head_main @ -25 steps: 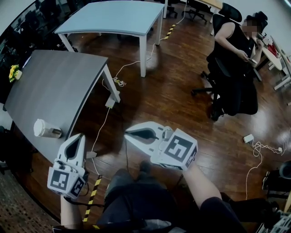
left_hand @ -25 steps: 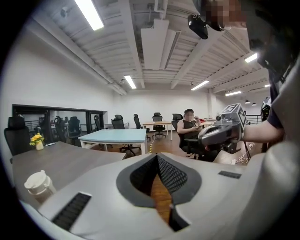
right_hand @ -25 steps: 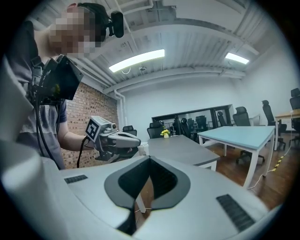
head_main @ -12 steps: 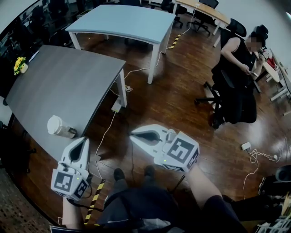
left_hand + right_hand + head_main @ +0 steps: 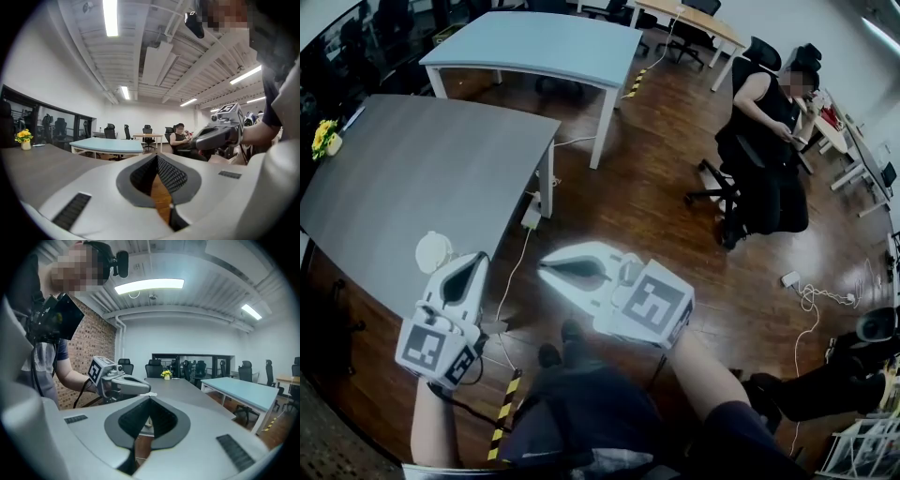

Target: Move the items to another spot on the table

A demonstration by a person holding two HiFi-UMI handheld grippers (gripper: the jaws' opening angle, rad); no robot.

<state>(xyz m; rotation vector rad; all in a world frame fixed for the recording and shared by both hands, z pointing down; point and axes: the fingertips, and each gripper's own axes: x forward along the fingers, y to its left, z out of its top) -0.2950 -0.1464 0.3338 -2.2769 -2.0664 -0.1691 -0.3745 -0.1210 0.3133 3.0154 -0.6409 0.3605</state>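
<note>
Both pairs of tongs are held out level in front of the person, off the near edge of the grey tabletop [image 5: 422, 178]. The left tongs [image 5: 474, 259] are closed with nothing between the jaws, and the right tongs [image 5: 546, 269] are shut and empty too, their tip out over the wooden floor [image 5: 656, 197]. A lidded paper cup [image 5: 431, 249] stands on the grey tabletop close to its near edge, just beyond the tip of the left tongs and partly covered by them in the head view. At the far left corner of the same top sits a small pot of yellow flowers [image 5: 322, 141], well apart from the cup. Beyond stands a pale blue table [image 5: 534, 42] on white legs. A white cable [image 5: 514, 272] trails over the dark boards beside the grey top's leg, and a strip of yellow-and-black tape [image 5: 502, 412] lies on the floor by the person's feet. Off to the right another person [image 5: 764, 122] sits in a black office chair [image 5: 736, 183]. The room has a brick wall [image 5: 89, 348] on one side, dark glass panels [image 5: 47, 124] on another, and long light strips [image 5: 149, 285] on a white ceiling.
</note>
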